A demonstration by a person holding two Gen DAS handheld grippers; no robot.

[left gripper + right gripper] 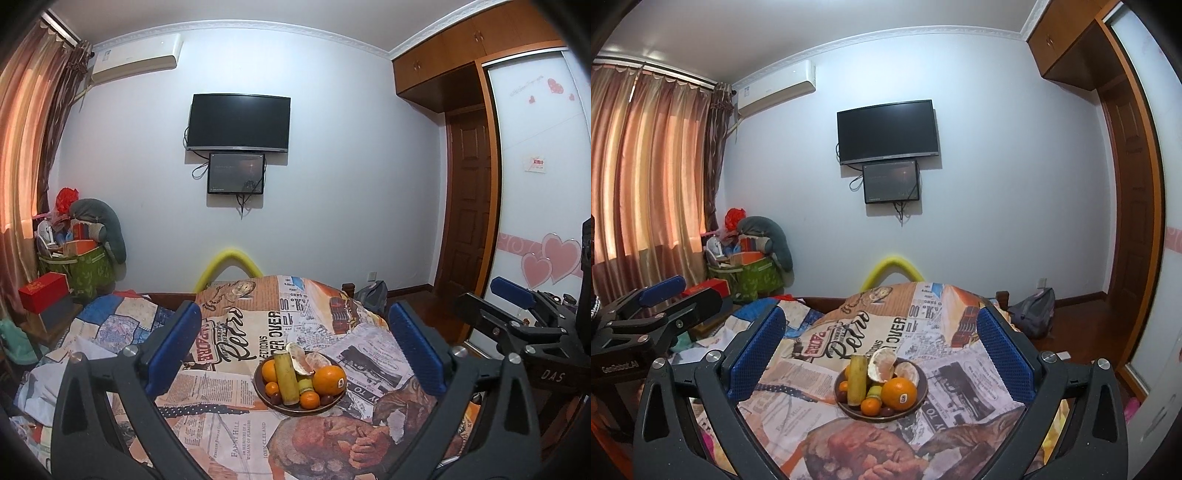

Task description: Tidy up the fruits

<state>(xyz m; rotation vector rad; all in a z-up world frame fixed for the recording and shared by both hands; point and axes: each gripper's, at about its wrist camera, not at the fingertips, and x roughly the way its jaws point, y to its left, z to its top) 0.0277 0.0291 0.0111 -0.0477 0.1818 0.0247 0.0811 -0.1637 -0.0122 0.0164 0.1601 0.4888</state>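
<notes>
A dark brown plate (334, 400) (921, 376) sits on a table draped in a newspaper-print cloth (236, 435) (820, 384). It holds a large orange (328, 380) (899, 393), small tangerines (309, 400) (871, 406), a yellow-green cane piece (286, 376) (857, 378), a peeled pomelo (308, 360) (884, 367) and dark grapes. My left gripper (295, 354) is open and empty, above and short of the plate. My right gripper (881, 354) is open and empty too. Each gripper shows at the edge of the other's view (517, 306) (661, 299).
A patchwork quilt (122, 325) lies left of the table. A green bag of clutter (81, 269) and a red box (42, 291) stand at the far left under curtains. A backpack (1034, 312) lies on the wood floor at right. A TV (238, 122) hangs on the far wall.
</notes>
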